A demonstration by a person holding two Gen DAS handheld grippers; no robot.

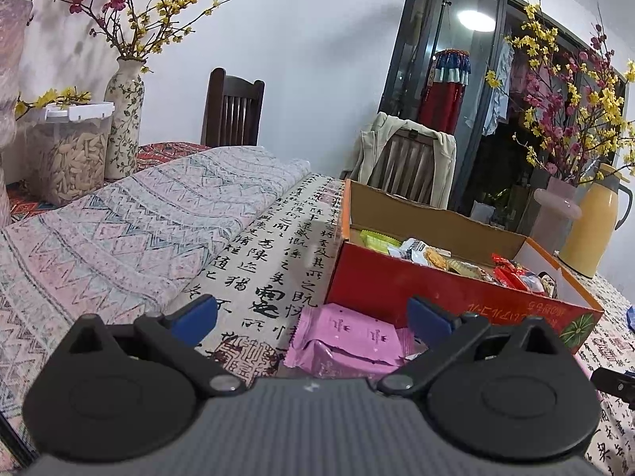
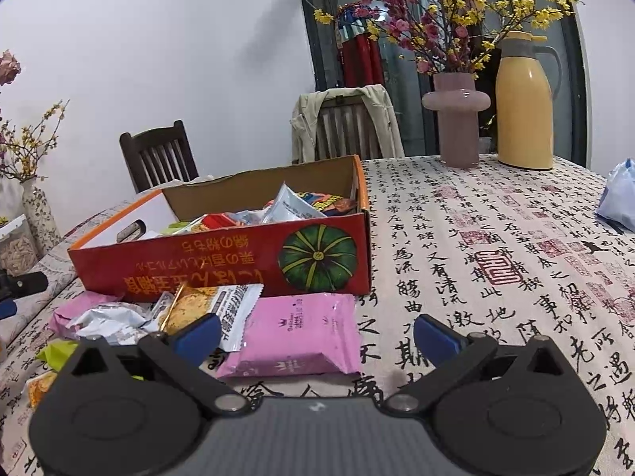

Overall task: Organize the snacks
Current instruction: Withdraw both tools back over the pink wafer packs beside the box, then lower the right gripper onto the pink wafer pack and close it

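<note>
A red and orange cardboard box (image 1: 436, 289) (image 2: 222, 258) with several snack packets inside stands on the calligraphy tablecloth. Pink snack packets (image 1: 345, 341) lie against its near side, just ahead of my left gripper (image 1: 311, 319), which is open and holds nothing. In the right wrist view a pink packet (image 2: 301, 333) lies flat between the open fingers of my right gripper (image 2: 317, 335), not gripped. To its left lie a white cracker packet (image 2: 214, 309), a crumpled silver wrapper (image 2: 107, 321) and a green packet (image 2: 55, 351).
A folded patterned cloth (image 1: 139, 230) covers the table's left part, with a jar of seeds (image 1: 71, 154) and a floral vase (image 1: 125, 119) behind. A pink vase (image 2: 456, 119), a yellow thermos (image 2: 524, 103) and a blue bag (image 2: 619, 194) stand at the far right. Chairs (image 2: 158, 154) line the far side.
</note>
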